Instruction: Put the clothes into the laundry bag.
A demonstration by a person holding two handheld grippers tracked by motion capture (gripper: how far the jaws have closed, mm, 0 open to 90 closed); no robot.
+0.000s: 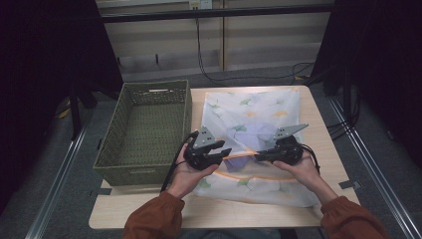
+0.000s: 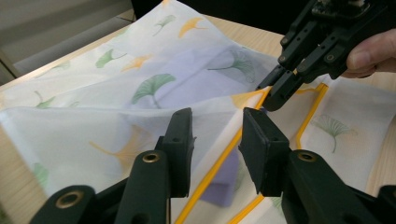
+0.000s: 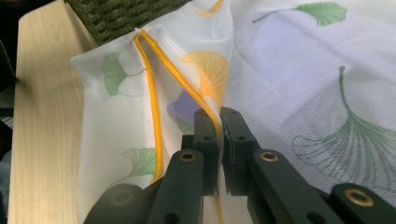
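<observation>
Mesh laundry bag [image 1: 259,144] is seen flat on the table [image 1: 209,211] in the high view, wicker basket [image 1: 149,129] just to its left; orange zipper edge [image 1: 244,155] is stretched between left gripper [image 1: 226,152] and right gripper [image 1: 260,156].

Left gripper view: jaws are spread, nothing pinched; the zipper's long axis runs up between them toward the right gripper [image 2: 275,91], purple garment [image 2: 229,179] inside the bag.

Right gripper view: jaws are pressed together on the zipper edge [image 3: 196,93]; bare table lies at left, basket beyond.
</observation>
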